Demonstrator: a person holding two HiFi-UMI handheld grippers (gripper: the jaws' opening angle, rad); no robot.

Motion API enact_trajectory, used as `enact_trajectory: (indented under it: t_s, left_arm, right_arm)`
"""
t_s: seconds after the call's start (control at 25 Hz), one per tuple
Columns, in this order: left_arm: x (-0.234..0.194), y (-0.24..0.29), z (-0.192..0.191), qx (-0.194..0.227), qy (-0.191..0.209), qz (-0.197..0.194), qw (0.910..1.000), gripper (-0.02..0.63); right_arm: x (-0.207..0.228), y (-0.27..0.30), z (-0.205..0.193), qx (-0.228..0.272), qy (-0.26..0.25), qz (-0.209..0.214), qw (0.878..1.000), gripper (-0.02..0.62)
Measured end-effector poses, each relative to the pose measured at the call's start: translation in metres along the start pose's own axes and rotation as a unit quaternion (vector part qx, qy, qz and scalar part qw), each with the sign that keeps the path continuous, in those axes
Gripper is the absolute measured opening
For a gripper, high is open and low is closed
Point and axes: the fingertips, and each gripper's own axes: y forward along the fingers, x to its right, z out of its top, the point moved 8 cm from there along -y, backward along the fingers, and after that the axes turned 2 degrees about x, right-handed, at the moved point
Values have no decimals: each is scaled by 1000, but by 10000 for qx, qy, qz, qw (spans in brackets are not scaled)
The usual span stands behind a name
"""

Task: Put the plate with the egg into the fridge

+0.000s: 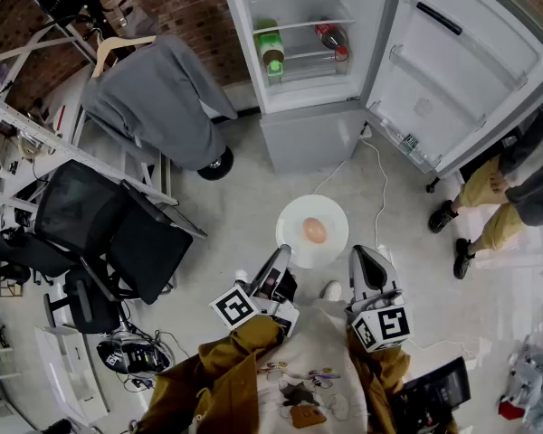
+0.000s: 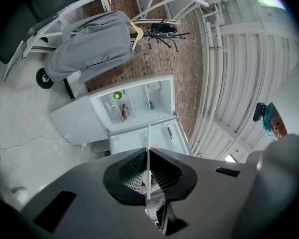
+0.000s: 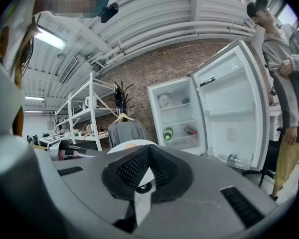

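Two claws, yours: left gripper [image 1: 281, 259] and right gripper [image 1: 362, 260], each clenched on the near rim of the plate [image 1: 294, 215]. One egg [image 1: 315, 231] sits at its centre; you hold the plate short of the open fridge [image 1: 308, 134]

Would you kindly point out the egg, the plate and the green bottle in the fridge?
egg [image 1: 315, 231], head view, middle of its shell.
plate [image 1: 292, 217], head view, bare white rim left of the egg.
green bottle [image 1: 271, 47], head view, green middle of its body.
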Motion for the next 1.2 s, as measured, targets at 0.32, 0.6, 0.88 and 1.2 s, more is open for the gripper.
enact_trajectory:
  t_s: [0.32, 0.6, 0.88, 1.2]
  left_arm:
    - [-7, -6, 20, 83, -89, -65, 9999, 20]
    - [-22, -26, 44, 16, -236, 22, 9997, 20]
    - [-46, -47, 74, 63, -419, 24, 9991, 20]
    - [-56, -51, 113, 185, -488, 17, 9986, 20]
  right_arm:
    - [-14, 17, -3, 1, -28, 46, 10000, 6]
    - [-39, 38, -10, -33, 96, -14, 9999, 6]
    - [-64, 51, -23, -32, 236, -153, 9996, 6]
    - [-79, 83, -21, -165, 135, -246, 9995, 6]
